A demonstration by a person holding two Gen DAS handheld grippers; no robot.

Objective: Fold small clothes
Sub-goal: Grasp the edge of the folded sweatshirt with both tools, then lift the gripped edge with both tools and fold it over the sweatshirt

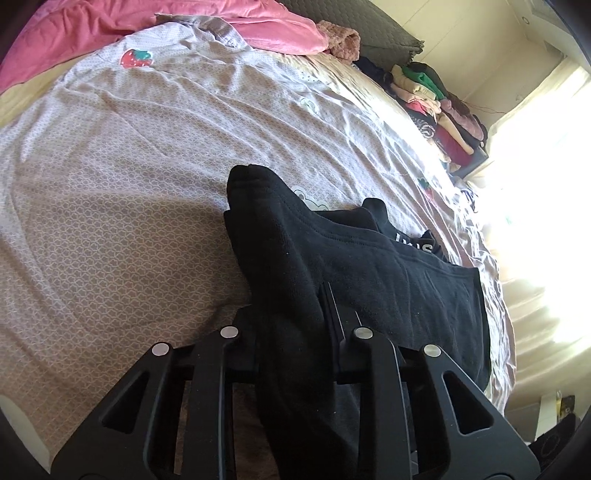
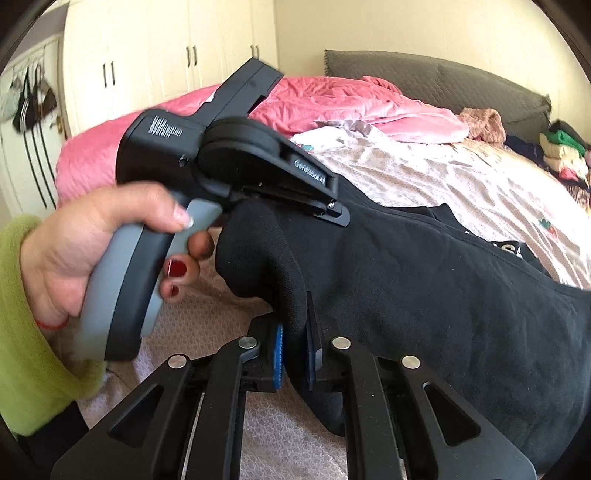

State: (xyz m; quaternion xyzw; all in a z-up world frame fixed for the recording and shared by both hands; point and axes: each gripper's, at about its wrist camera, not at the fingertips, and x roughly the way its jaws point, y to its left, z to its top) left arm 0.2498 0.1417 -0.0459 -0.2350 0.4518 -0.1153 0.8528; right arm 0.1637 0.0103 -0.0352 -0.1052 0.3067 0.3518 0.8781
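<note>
Right gripper (image 2: 293, 354) clamped on a fold of black garment (image 2: 424, 295), blue pads pinching the cloth. Left gripper (image 1: 291, 314) likewise closed on the same garment (image 1: 332, 266), held by a hand (image 2: 74, 251) in a green sleeve (image 2: 22, 332). Thick, matte, white lettering near its far edge; lifted at the near end, trailing onto the bed (image 1: 129, 184). Bare sheet beyond and leftward. Farther off, pink blanket (image 1: 184, 26) and folded stack (image 1: 436, 99).

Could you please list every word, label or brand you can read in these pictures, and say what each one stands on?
"GenRobot.AI", slightly blurred: on the left gripper's side, right wrist view.
White lettering on the black garment: partly folded under, not readable as a word.
Pale print block on the left gripper's rear housing: too blurred to read.
</note>
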